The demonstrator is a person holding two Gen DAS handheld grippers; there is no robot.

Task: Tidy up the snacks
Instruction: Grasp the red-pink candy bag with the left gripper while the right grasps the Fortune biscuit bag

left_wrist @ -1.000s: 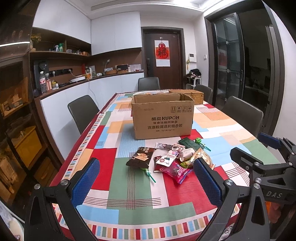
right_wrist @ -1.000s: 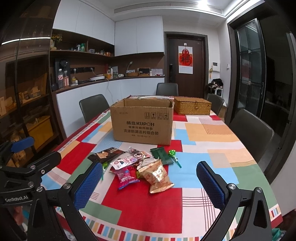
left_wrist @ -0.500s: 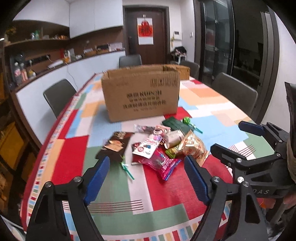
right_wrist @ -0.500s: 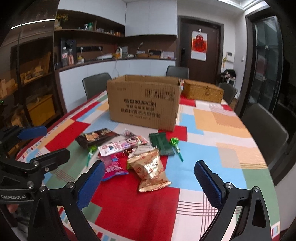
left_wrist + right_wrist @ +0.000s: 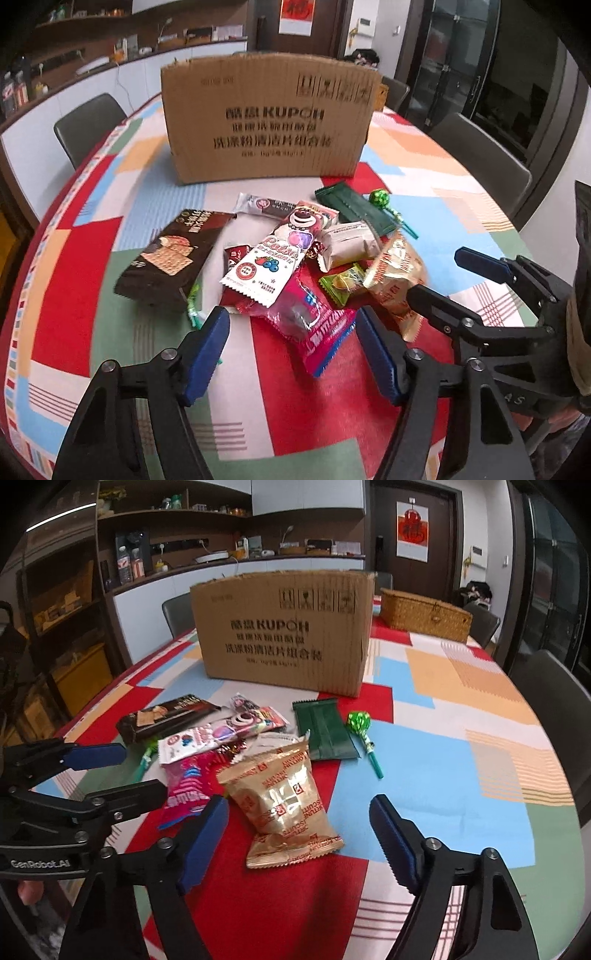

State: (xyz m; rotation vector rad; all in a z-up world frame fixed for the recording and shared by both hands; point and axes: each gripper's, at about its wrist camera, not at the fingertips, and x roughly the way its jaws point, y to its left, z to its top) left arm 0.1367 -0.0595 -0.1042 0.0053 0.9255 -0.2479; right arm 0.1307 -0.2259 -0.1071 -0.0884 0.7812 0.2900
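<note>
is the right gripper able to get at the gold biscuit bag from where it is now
Probably yes: the right gripper is open, the gold biscuit bag lies on top of the pile between its fingers, and nothing covers it.

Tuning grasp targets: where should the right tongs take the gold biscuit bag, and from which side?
Grip the gold biscuit bag across its puffed middle, coming from above on the near side. It lies flat and its lower half is clear of the pile; the right tongs already stand open on either side of it.
</note>
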